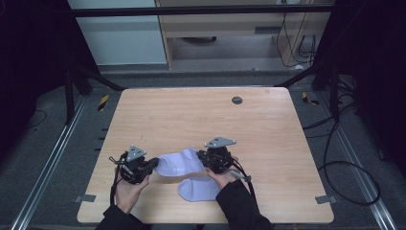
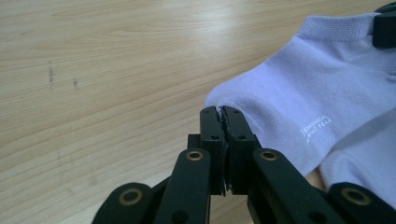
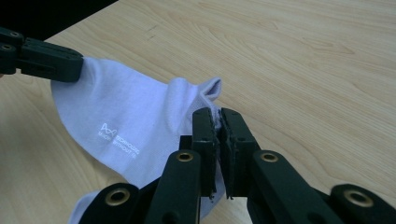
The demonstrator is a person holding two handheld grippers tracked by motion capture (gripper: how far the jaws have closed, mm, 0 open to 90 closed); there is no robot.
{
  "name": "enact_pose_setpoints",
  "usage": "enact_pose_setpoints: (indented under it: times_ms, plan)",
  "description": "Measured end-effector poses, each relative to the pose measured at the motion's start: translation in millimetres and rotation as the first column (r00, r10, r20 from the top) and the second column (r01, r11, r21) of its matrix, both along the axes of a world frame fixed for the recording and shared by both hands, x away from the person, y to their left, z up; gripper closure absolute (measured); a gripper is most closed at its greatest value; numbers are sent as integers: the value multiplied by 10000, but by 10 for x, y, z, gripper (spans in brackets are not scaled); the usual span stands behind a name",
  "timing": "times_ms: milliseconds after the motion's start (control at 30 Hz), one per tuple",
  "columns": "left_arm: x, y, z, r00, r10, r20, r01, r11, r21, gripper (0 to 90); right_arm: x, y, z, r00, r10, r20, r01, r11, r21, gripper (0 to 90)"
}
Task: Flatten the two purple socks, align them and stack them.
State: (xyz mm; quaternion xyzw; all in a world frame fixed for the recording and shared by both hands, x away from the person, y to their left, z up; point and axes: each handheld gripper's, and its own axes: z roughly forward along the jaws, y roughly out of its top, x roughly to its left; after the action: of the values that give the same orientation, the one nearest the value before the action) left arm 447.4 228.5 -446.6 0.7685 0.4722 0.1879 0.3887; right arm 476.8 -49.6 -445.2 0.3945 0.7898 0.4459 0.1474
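Upper sock (image 1: 178,163) lies on the table (image 1: 201,120) toward 6 o'clock. Left gripper (image 1: 152,164) at its 9 o'clock end, right gripper (image 1: 205,157) at 3 o'clock. Second sock (image 1: 198,189) at its 5 o'clock, overlapped.

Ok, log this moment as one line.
left tongs: shut on upper sock | right tongs: shut on upper sock | lower sock: on table
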Motion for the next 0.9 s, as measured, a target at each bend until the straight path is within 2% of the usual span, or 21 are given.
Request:
enact_pose_setpoints:
  times_ms: [167,433,600,900]
  plan:
    - [-64,-129,42,9990,-442,-42,442,9990,35,876,-120,-134,87,9999,141,60,-140,9998,-119,854]
    - [-176,-319,82,9945,-1044,-35,1044,9944,135,877,-309,-389,120,10000,33,-22,-33,9998,-200,852]
    - [-242,-435,60,9897,-1418,-193,1423,9895,251,876,-464,-543,56,9998,-38,-183,33,9995,-299,851]
    - [-327,-628,-45,9778,-2033,-503,2061,9768,579,877,-607,-698,-64,9985,-25,-540,1,9990,-444,851]
